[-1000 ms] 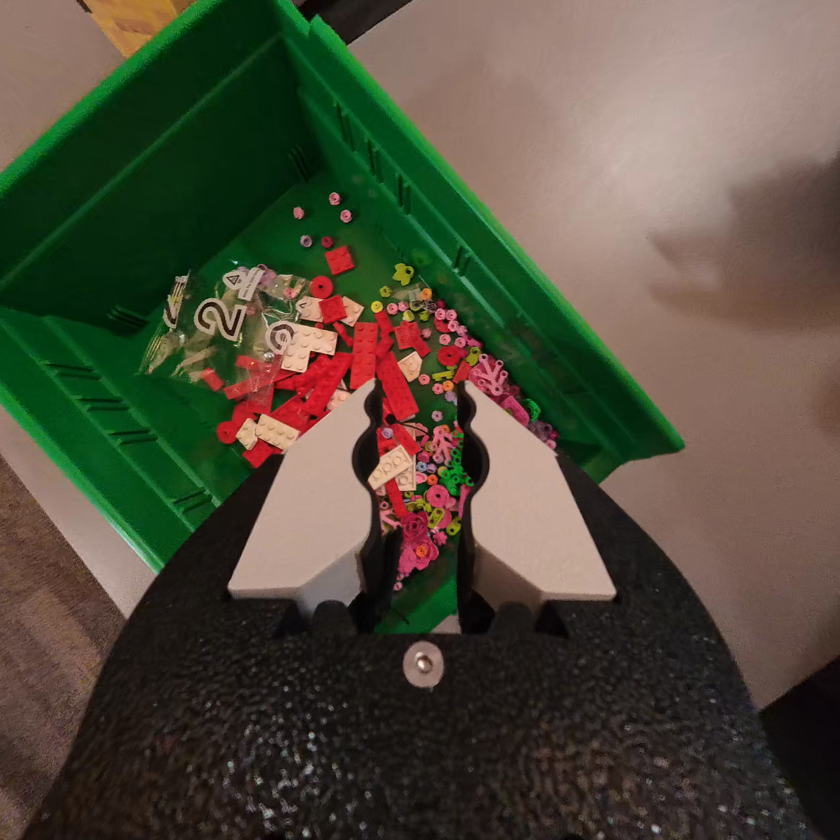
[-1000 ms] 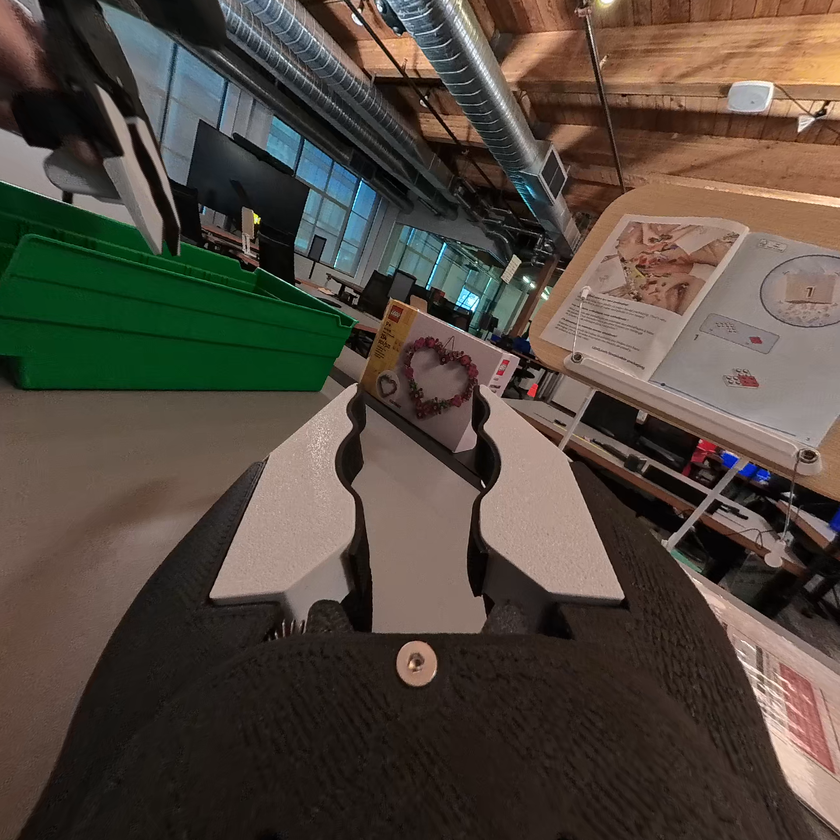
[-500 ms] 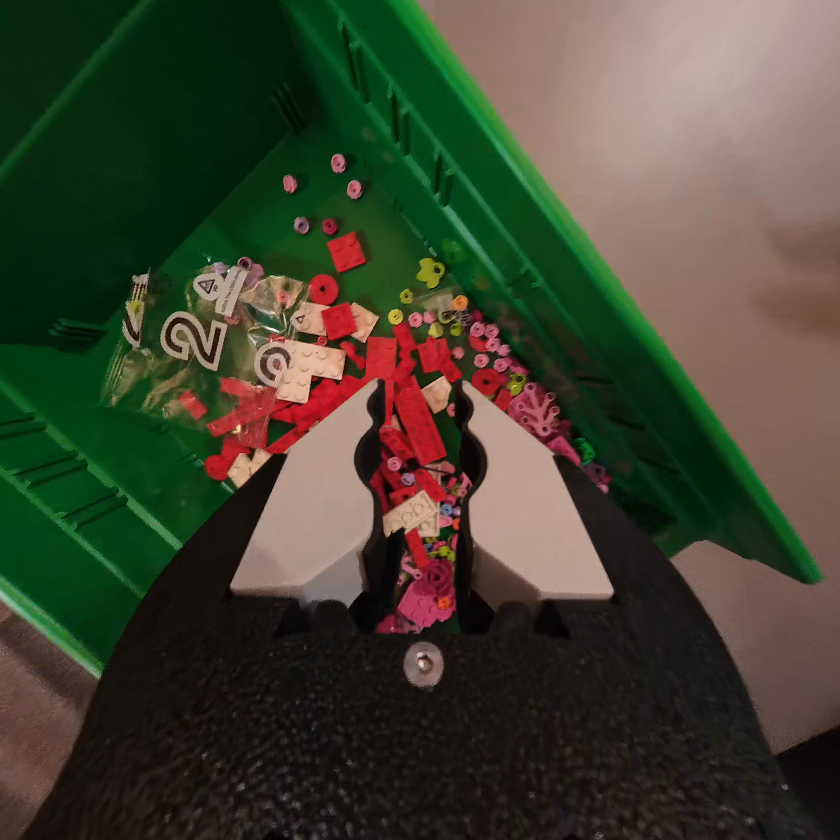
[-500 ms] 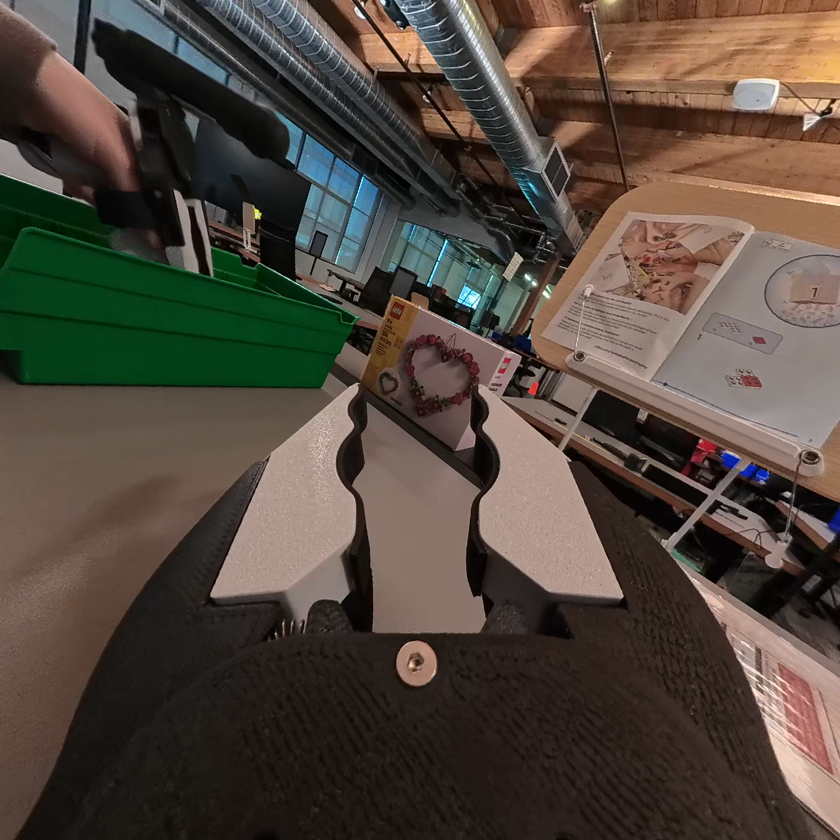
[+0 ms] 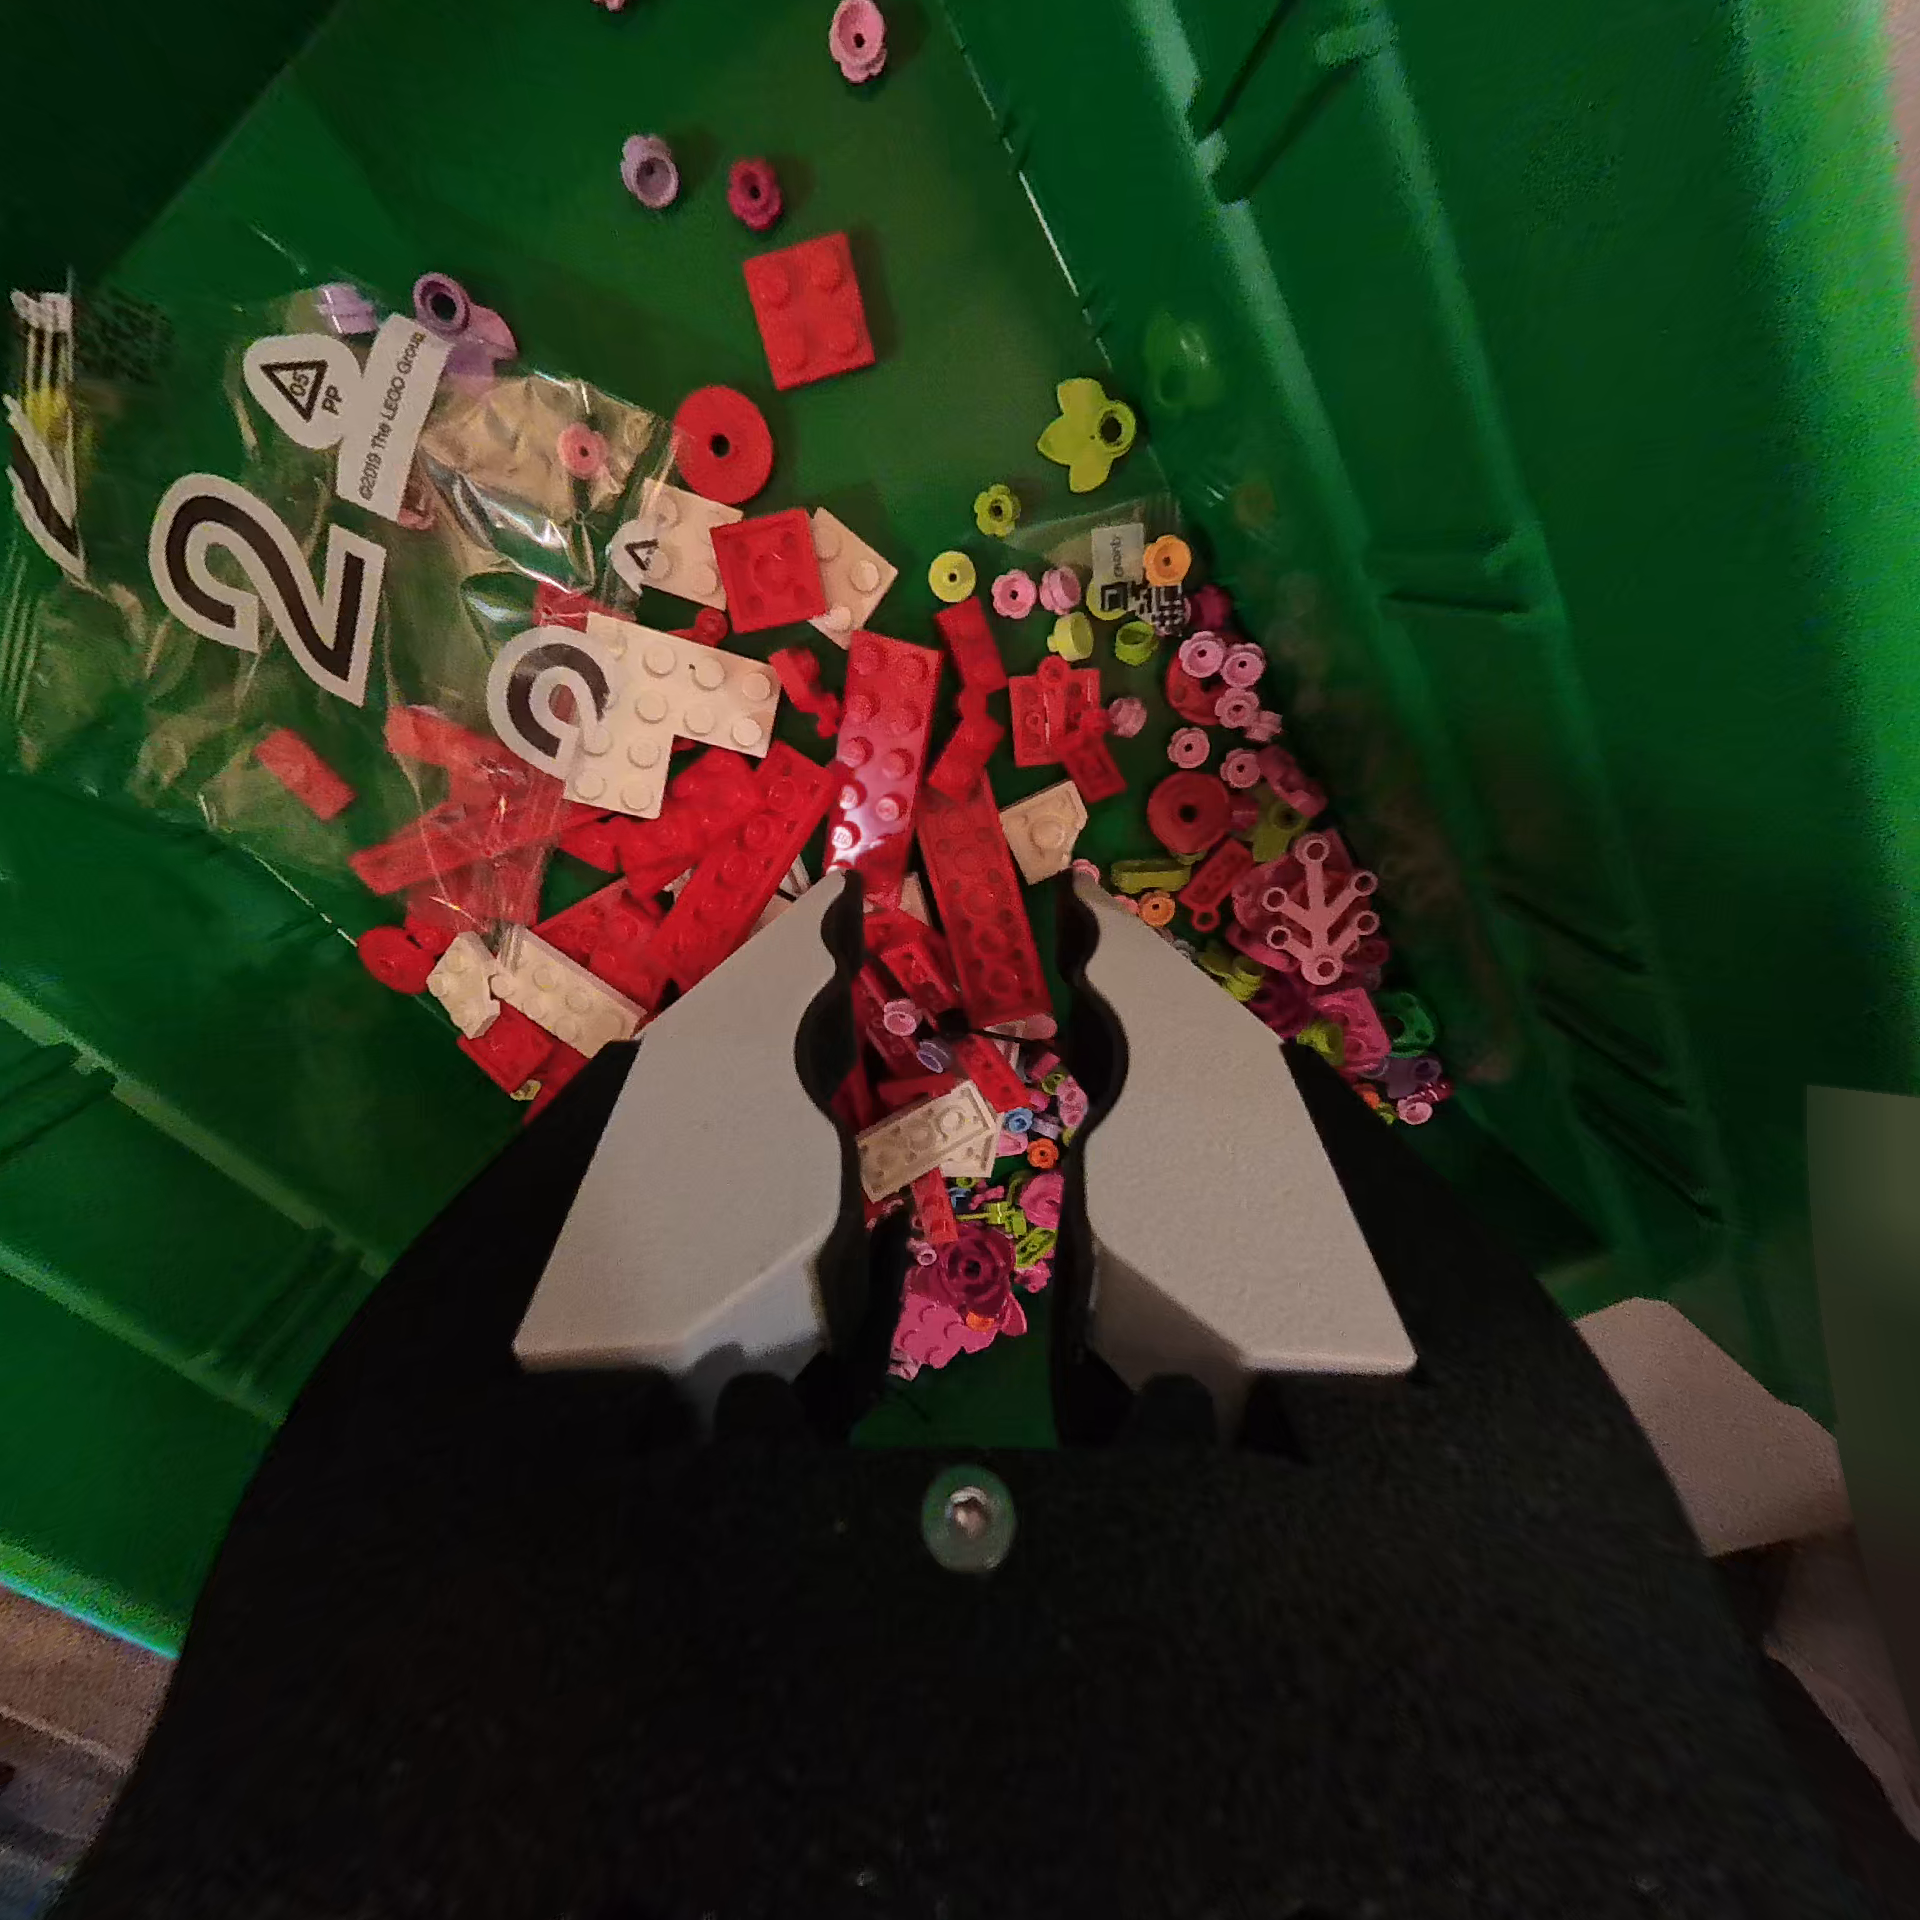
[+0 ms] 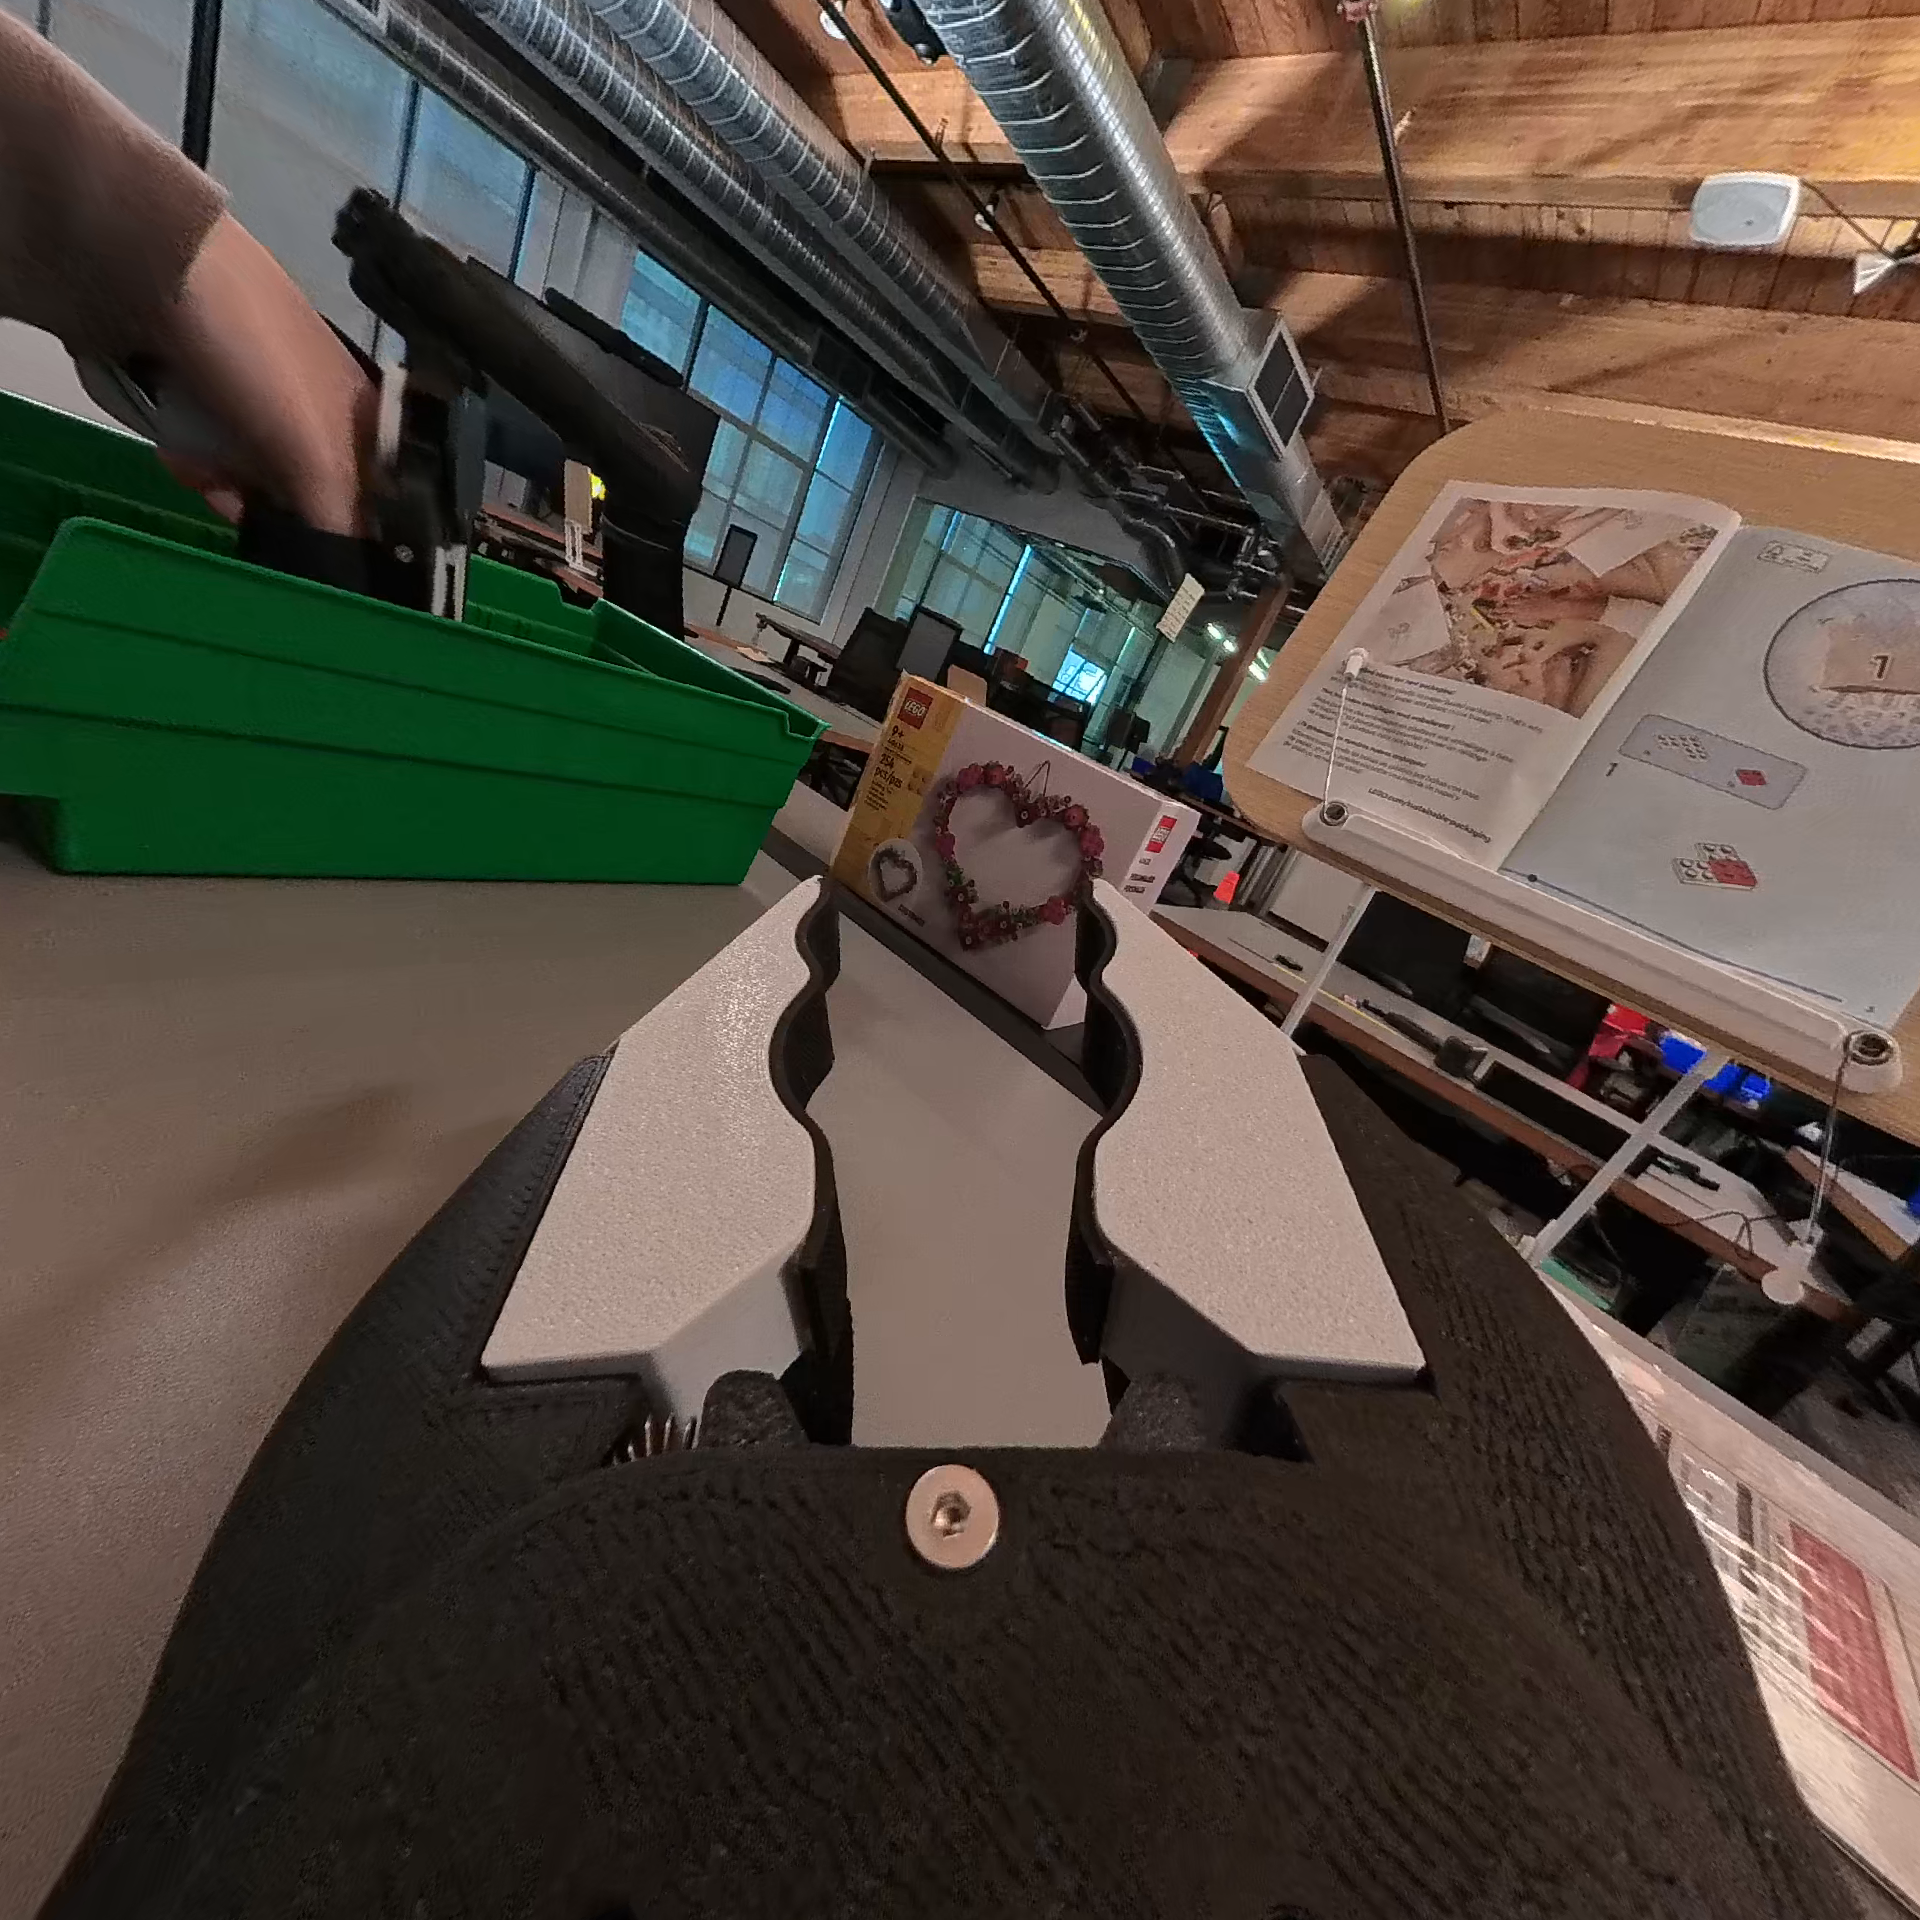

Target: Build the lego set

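In the left wrist view a green bin (image 5: 1455, 520) holds a heap of loose lego pieces: red plates (image 5: 883, 748), white plates (image 5: 665, 717), and small pink and lime flower pieces (image 5: 1309, 914). My left gripper (image 5: 961, 894) is open and empty, low inside the bin, with its tips over the red plates. A red 2x2 plate (image 5: 810, 312) lies apart further in. My right gripper (image 6: 951, 904) is open and empty, low over the grey table (image 6: 260, 1091). In the right wrist view the left gripper (image 6: 426, 520) dips into the green bin (image 6: 395, 769).
A clear plastic bag (image 5: 312, 582) with several pieces lies in the bin's left part. In the right wrist view the lego box (image 6: 997, 852) stands on the table ahead, and an open instruction booklet (image 6: 1662, 727) rests on a stand at the right. A printed sheet (image 6: 1829, 1621) lies at the right. My right fingertips sit around 30 cm from my left ones.
My left gripper has moved down and forward into the bin, close over the piece heap, still open. My right gripper has not moved.
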`<state>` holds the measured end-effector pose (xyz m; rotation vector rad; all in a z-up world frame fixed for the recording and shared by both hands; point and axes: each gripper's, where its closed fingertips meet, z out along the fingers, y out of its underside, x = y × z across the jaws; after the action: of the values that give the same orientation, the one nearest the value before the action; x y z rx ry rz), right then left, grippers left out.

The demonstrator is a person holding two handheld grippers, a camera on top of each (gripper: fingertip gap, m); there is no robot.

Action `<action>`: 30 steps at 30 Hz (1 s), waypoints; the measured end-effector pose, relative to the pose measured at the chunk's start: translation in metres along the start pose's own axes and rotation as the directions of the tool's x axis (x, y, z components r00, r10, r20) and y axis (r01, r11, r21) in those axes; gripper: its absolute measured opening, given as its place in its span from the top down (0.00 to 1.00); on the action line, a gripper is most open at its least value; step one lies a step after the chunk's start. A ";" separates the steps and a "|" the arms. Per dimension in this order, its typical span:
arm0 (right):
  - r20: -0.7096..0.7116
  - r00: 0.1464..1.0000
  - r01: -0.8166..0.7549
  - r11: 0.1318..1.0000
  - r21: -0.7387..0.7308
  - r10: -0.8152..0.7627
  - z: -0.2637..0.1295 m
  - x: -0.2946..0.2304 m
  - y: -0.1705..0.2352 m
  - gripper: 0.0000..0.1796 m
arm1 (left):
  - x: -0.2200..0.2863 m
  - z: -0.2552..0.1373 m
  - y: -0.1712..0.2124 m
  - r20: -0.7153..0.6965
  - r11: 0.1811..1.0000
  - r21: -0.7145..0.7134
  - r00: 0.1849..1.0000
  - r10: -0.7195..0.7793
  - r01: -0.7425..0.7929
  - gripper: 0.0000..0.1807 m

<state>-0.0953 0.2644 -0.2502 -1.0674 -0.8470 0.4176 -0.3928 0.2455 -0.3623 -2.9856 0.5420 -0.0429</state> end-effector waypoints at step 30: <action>0.011 1.000 -0.027 1.000 0.015 0.027 -0.001 0.000 -0.002 0.75 | -0.007 0.004 0.000 0.144 0.995 -0.081 0.988 0.064 -0.053 0.92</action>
<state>-0.0953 0.2629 -0.2485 -1.0645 -0.8383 0.4519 -0.3995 0.2483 -0.3667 -3.0125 0.6271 0.2045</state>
